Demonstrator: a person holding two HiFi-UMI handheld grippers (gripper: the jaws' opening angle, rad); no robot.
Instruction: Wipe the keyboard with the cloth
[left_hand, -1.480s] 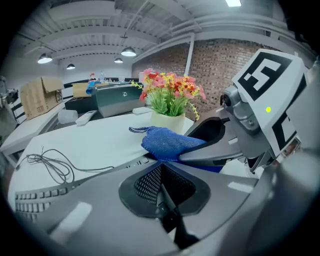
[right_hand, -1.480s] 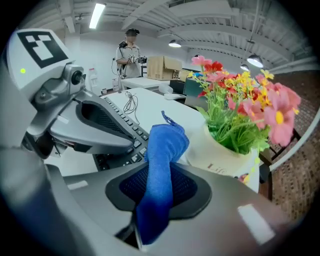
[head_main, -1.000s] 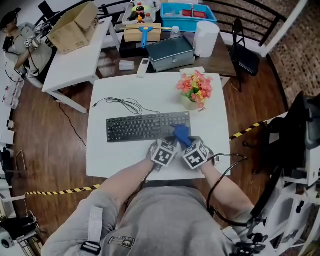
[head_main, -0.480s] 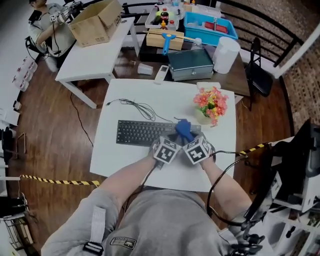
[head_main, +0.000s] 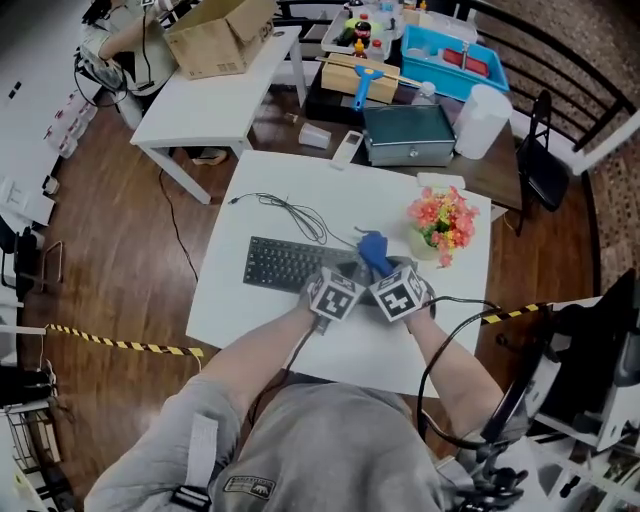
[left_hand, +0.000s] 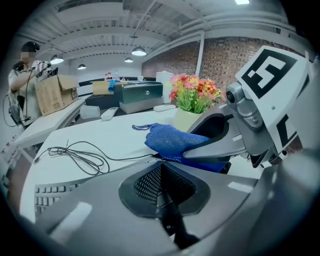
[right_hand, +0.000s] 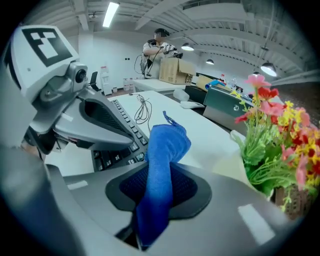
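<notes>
Left gripper (left_hand: 160, 167) has its jaws pressed together with nothing between them. It rides close beside its partner over the right end of the keyboard (head_main: 285, 265).

Over the last second the two grippers have travelled as a pair away from the person. A second ago their marker cubes sat at the keyboard's near edge; now they are over the keys. The blue cloth (head_main: 372, 250) lay across the right-hand keys then, and its free tip now reaches the far edge. I read that as one short stroke across the keyboard's narrow way, at its right end only. The long run of keys to the left looks not yet covered, so most of the wiping is probably still to come.

The keyboard lies on the white table (head_main: 250, 310). Its long axis runs left to right, parallel to the table's near edge, and its cable (head_main: 290, 212) loops off behind it.

Right gripper (right_hand: 160, 170) is clamped on the cloth. The cloth is bunched into a narrow strip whose length runs out along the jaws, away from the person, with the loose end leading. Whether it presses on the keys I cannot tell.

Further right, the flowers (head_main: 440, 215) stand near the cloth's tip.
</notes>
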